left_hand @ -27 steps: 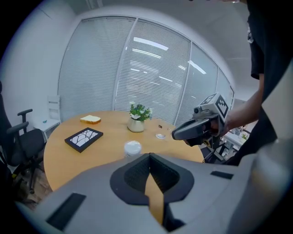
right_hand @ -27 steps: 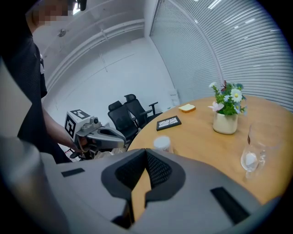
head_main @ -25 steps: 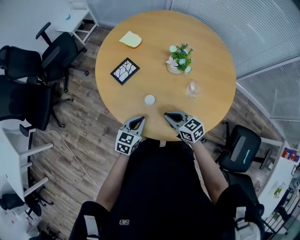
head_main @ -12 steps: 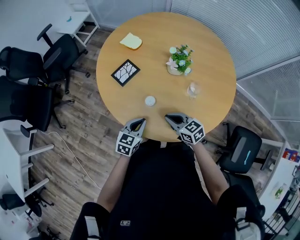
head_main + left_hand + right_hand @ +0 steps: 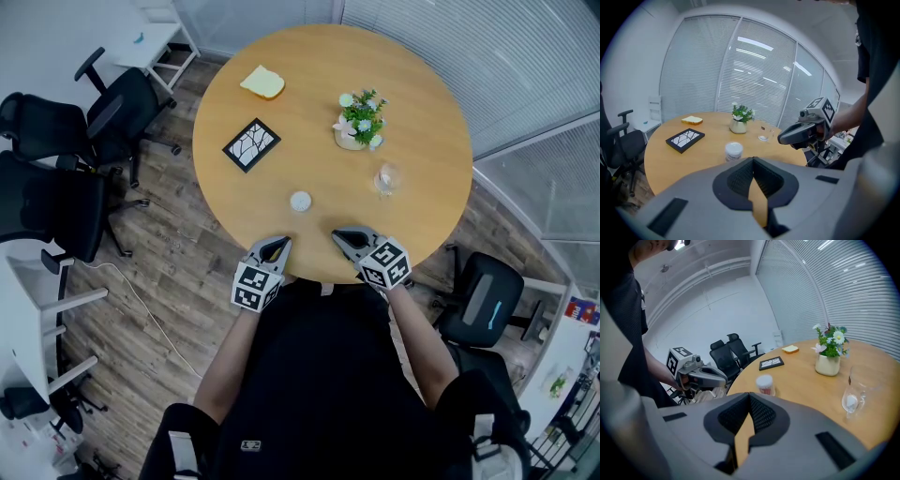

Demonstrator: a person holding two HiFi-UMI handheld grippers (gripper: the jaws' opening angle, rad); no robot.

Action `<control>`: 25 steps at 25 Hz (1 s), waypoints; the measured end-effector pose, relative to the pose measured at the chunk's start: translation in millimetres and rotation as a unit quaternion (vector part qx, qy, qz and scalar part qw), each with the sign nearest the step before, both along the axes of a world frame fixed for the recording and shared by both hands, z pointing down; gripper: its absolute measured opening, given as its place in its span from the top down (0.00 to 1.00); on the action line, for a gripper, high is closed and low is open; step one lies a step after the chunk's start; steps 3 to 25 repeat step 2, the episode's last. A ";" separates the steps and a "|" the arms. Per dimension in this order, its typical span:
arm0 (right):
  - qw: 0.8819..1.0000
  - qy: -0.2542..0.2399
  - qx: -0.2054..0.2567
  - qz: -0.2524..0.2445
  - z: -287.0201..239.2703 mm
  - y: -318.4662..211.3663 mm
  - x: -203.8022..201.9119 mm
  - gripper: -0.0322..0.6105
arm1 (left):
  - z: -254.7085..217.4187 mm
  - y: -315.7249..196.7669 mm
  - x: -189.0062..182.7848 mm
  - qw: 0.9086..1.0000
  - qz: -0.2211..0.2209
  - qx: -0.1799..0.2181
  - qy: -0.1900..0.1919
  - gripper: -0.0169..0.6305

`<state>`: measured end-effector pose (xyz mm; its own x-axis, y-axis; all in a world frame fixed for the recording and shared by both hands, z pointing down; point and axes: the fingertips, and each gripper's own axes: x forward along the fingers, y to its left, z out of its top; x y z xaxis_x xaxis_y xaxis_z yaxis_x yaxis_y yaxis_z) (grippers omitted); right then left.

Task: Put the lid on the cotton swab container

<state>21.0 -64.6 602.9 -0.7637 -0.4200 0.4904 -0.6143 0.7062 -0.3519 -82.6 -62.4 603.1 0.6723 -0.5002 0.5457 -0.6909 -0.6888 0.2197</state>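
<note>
Small round white-topped cotton swab container [image 5: 300, 200] stands upright on the round wooden counter [image 5: 309, 141], near the person's edge, a bit beyond the tips of both tongs. Left tongs [image 5: 277, 242] and right tongs [image 5: 339, 234] are both clenched w/ nothing inside. They sit at the counter edge and point towards the container, probably so either can reach it. Whether its white top is a lid or swab heads, I cannot tell. A clear glass [image 5: 385, 178] w/ sth white inside stands apart on the right

Round table [image 5: 422, 216]: cotton swab container [image 5: 300, 201] near front edge; glass [image 5: 386, 178] to its right; plant [image 5: 359, 120] behind glass; framed picture [image 5: 251, 143] and bread [image 5: 262, 82] behind-left.
</note>
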 end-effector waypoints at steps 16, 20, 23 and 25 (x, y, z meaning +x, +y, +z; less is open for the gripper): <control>1.000 0.002 -0.001 0.000 0.6 0.8 0.7 0.94 | 0.8 0.3 0.2 1.000 0.001 0.000 -0.001 0.96; 1.000 0.002 -0.001 0.000 0.6 0.8 0.7 0.94 | 0.8 0.3 0.2 1.000 0.001 0.000 -0.001 0.96; 1.000 0.002 -0.001 0.000 0.6 0.8 0.7 0.94 | 0.8 0.3 0.2 1.000 0.001 0.000 -0.001 0.96; 1.000 0.002 -0.001 0.000 0.6 0.8 0.7 0.94 | 0.8 0.3 0.2 1.000 0.001 0.000 -0.001 0.96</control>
